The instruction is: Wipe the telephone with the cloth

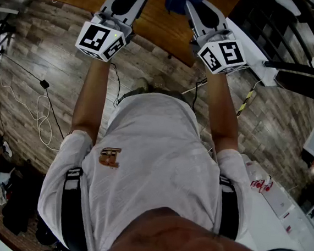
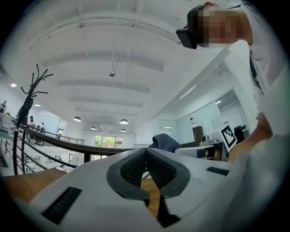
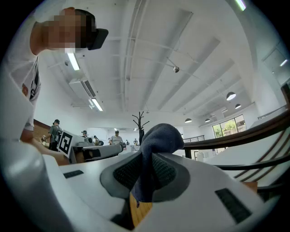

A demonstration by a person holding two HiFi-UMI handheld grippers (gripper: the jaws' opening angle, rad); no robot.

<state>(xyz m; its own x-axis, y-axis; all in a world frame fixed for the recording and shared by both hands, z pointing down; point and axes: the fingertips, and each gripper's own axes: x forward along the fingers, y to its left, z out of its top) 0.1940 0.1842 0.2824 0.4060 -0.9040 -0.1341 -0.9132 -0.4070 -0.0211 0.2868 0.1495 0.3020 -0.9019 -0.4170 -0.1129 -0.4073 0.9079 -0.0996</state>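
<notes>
**Cloth pinched in the right gripper, left gripper shut on nothing**

The dark blue cloth (image 3: 159, 136) is clamped between the jaws of the right gripper (image 3: 147, 159). It bunches into a rounded lump above the tips, and a narrow tail hangs down between the ribbed pads. In the head view only its lower fold shows, because the top edge of the frame cuts off the rest. There it sits over the brown wooden table (image 1: 150, 22), which is itself cropped at the top, so what else stands on it cannot be seen.

The left gripper (image 2: 146, 153) is just beside the right one, at the same height and apart from the cloth. Its jaws are pressed together at the tips with nothing between them, and only a sliver of the wood shows through the gap lower down.

Both grippers are held out in front of the person's white shirt (image 1: 153, 160), over the near edge of the table. Grey plank floor (image 1: 39, 33) lies below, with loose cables (image 1: 43, 114) trailing at the left. At the lower left, dark clutter on the floor is too dim to identify
</notes>
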